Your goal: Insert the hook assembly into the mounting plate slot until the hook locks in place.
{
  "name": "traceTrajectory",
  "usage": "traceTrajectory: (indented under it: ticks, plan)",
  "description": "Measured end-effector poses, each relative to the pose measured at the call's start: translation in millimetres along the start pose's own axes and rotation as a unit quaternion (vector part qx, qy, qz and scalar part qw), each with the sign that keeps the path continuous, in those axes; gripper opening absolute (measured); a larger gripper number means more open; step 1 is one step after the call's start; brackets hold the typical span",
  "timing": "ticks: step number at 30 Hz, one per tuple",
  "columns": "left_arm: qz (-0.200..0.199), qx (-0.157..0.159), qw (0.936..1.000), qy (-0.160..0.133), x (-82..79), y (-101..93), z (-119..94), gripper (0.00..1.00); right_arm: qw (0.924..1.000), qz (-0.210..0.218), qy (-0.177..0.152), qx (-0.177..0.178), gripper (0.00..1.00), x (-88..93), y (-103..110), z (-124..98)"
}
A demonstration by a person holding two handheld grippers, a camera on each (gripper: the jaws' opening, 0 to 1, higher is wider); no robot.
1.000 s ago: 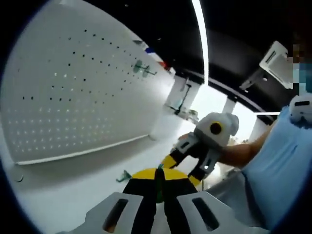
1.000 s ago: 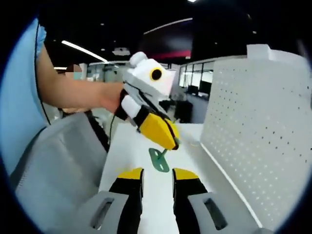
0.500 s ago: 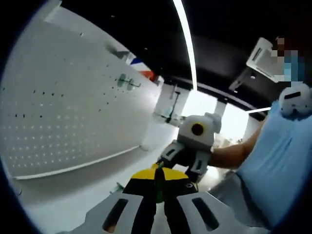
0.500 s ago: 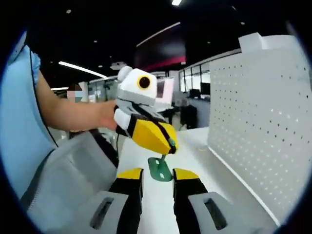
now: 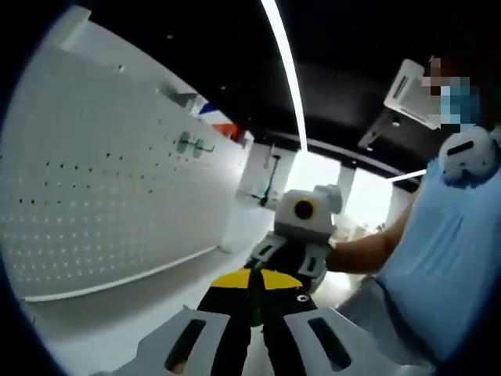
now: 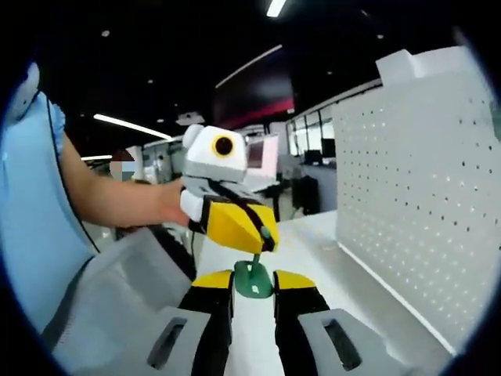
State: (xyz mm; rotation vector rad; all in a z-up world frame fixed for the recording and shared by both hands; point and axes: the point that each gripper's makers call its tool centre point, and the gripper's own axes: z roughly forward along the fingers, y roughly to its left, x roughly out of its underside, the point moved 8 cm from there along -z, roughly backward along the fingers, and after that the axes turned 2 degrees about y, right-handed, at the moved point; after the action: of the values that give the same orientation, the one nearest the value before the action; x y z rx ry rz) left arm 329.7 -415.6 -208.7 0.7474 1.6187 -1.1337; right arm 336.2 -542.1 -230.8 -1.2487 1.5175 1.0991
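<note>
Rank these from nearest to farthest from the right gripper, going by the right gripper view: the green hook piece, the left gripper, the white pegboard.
1. Green hook piece: right at the right gripper, between its yellow tips.
2. Left gripper: just above, pinching the piece's thin stem.
3. White pegboard: standing off to the view's right, beyond both.

Since one second ago the left gripper (image 6: 262, 235) has moved closer to the right gripper (image 6: 254, 291); its yellow tips now sit just above the right jaws; the green plate (image 6: 254, 280) now lies between the right jaw tips rather than ahead of them.
</note>
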Motion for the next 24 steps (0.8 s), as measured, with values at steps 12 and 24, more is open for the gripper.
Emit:
traceTrajectory:
  ticks: [12,24]
  plan:
    - [-0.008,0.003,0.9996,-0.028,-1.4,-0.6,0.0,0.03,0.9999,0.009,-0.014,-0.002,0.17,-5.1,1.5,-2.4]
    - [0.036,0.006,0.9989,0.029,-4.8,-5.1,-2.2,0.04,0.9994,-0.026,0.021,-0.009,0.16,-5.9,4.4,-3.5]
